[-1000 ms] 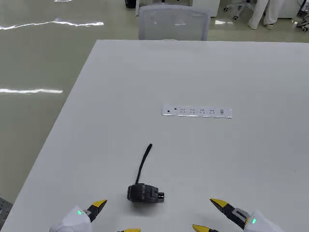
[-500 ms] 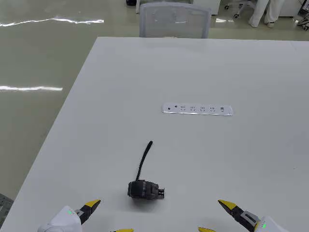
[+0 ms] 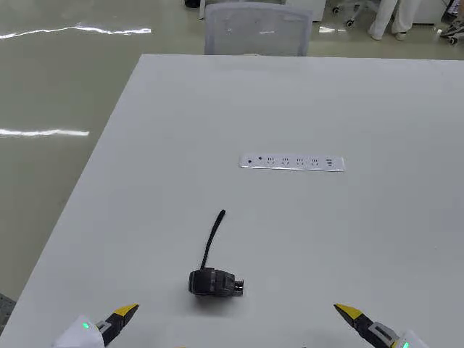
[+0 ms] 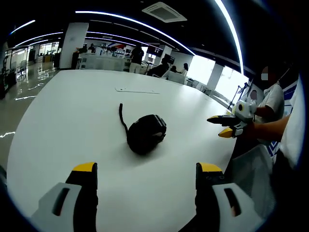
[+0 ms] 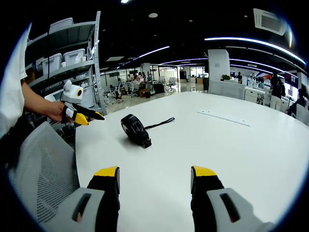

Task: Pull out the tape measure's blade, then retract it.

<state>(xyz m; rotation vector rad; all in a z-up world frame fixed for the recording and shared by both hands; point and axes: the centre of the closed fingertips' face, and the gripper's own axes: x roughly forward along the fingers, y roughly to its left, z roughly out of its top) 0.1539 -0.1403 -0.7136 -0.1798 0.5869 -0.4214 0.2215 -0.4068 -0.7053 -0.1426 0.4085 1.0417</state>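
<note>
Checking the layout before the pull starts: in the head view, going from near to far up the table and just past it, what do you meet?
Tape measure → black strap → white power strip → grey chair

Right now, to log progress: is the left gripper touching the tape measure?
Apart. In the left gripper view, bare table lies between the left gripper, jaws open, and the tape measure.

Left tool, right tool: white, yellow-tipped, seemingly green-lit.
</note>
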